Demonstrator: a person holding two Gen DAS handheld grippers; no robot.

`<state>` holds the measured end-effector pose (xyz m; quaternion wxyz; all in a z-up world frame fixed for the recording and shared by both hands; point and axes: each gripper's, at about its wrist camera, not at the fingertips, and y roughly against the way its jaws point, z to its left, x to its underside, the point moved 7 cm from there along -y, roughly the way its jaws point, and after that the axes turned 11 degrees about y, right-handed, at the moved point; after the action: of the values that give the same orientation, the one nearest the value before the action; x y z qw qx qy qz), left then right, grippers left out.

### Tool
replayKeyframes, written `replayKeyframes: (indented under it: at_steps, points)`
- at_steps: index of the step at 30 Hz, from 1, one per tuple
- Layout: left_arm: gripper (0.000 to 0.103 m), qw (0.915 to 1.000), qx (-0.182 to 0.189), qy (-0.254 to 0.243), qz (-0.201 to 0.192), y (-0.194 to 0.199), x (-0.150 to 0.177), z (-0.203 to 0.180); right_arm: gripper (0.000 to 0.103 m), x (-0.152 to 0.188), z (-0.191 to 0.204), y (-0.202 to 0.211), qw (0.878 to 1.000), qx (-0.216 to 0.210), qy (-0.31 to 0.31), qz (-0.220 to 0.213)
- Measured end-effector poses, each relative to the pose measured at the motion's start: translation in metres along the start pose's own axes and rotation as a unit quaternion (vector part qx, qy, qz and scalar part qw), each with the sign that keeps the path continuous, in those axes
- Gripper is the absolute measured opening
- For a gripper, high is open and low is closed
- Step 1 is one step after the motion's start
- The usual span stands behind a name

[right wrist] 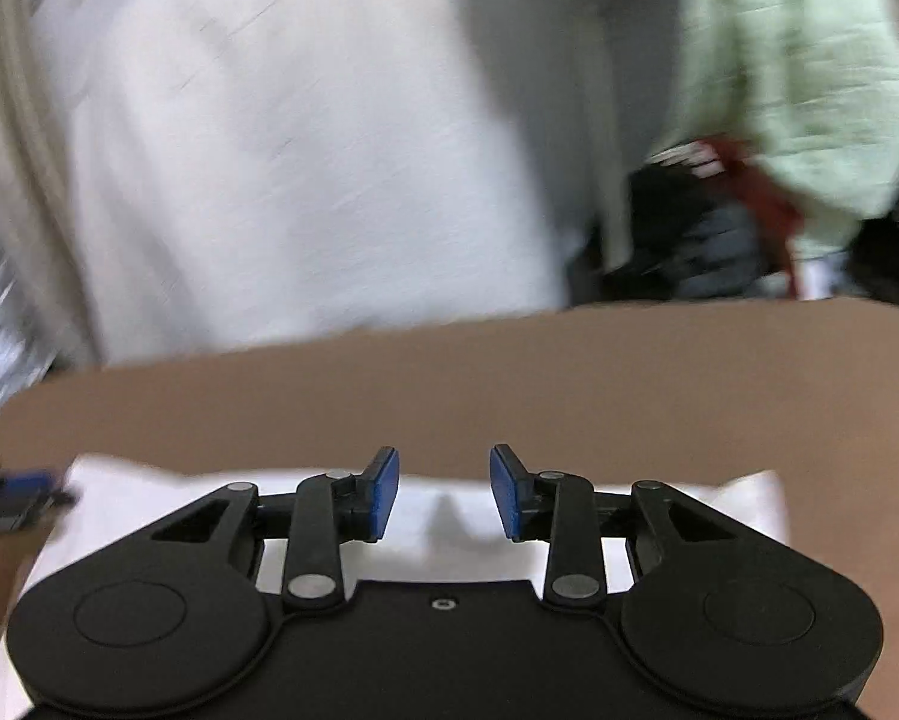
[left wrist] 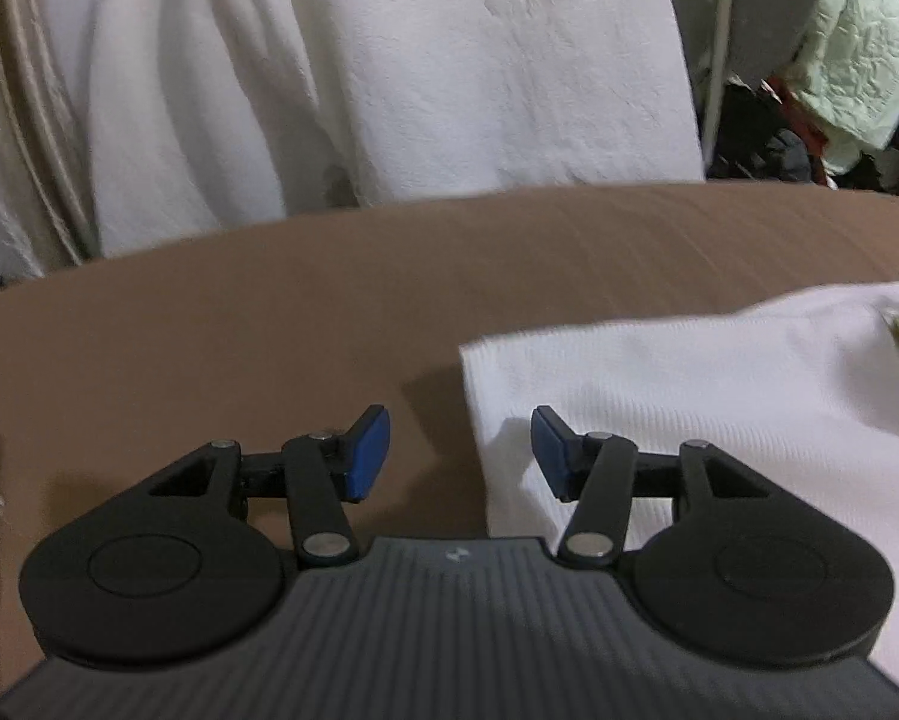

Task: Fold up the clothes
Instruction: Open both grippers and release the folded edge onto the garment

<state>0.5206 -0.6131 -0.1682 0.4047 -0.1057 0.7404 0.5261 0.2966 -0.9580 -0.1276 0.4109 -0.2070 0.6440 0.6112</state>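
Left wrist view: the left tongs [left wrist: 460, 453] hang half open and empty over the folded white cloth's [left wrist: 689, 396] left edge on the brown worktop [left wrist: 269, 312], while the right tongs [right wrist: 444, 492], likewise parted and empty, sit above its middle.

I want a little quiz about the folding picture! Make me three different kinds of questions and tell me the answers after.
1. True or false: the left tongs are squeezing the white folded cloth.
2. Pick one. The table top is: A) brown, B) blue, C) green.
3. Fill the gap: the pads on the right tongs are coloured ____.

Key
1. False: the jaws stand apart with nothing between them, over the cloth's left edge.
2. A.
3. Blue.
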Motion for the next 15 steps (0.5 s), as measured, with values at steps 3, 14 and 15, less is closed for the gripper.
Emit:
replayKeyframes:
  at_steps: [3, 14, 15]
  points:
    - [0.061, 0.9982, 0.026, 0.043, 0.032, -0.007, 0.007, 0.007, 0.041, 0.025, 0.039, -0.042, 0.994, -0.013, 0.035, 0.098]
    - [0.064, 0.9912, 0.097, 0.079, 0.043, -0.004, 0.010, 0.016, 0.010, 0.009, 0.055, -0.061, 0.998, 0.057, 0.025, -0.012]
    - [0.065, 0.9886, 0.118, 0.081, 0.046, -0.002, 0.011, 0.015, 0.013, 0.003, 0.057, -0.058, 0.998, 0.055, 0.017, -0.029]
